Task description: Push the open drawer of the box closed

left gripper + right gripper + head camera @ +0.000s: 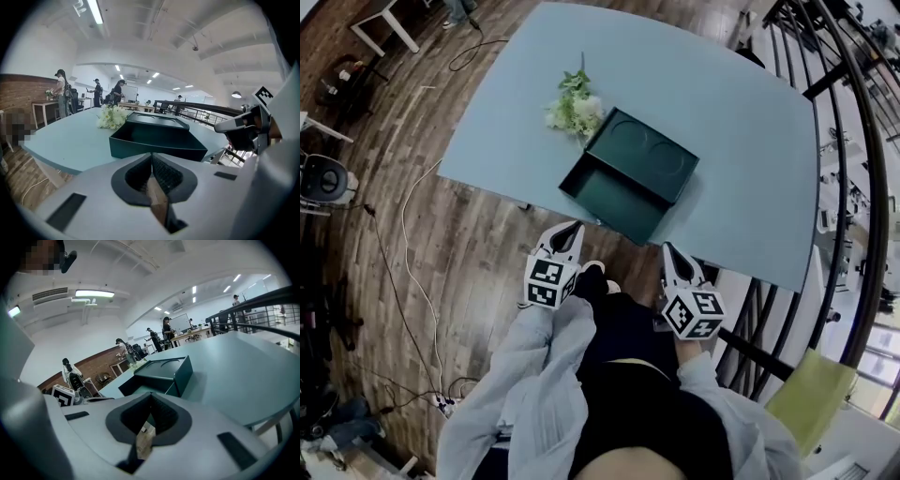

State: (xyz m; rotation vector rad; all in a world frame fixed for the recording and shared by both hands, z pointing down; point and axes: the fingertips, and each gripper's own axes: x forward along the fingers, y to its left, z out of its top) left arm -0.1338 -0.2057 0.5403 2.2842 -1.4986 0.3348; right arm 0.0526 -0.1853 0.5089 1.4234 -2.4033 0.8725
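Note:
A dark green box [643, 151] lies on the light blue table [741, 141], its drawer [613, 199] pulled out toward me and empty. Both grippers hover off the table's near edge, short of the drawer. My left gripper [573, 229] is at the drawer's left front, shut with nothing in it. Right of the drawer's front is my right gripper [668, 249], also shut and empty. In the left gripper view the drawer [157, 143] faces me ahead of the meeting jaws. In the right gripper view the box [165, 371] sits ahead, slightly left.
A bunch of white flowers [575, 106] lies against the box's far left corner. A dark metal railing [848, 169] runs along the right. A yellow-green chair [811, 396] stands at lower right. Cables [405, 272] trail over the wooden floor. People stand at distant desks [61, 96].

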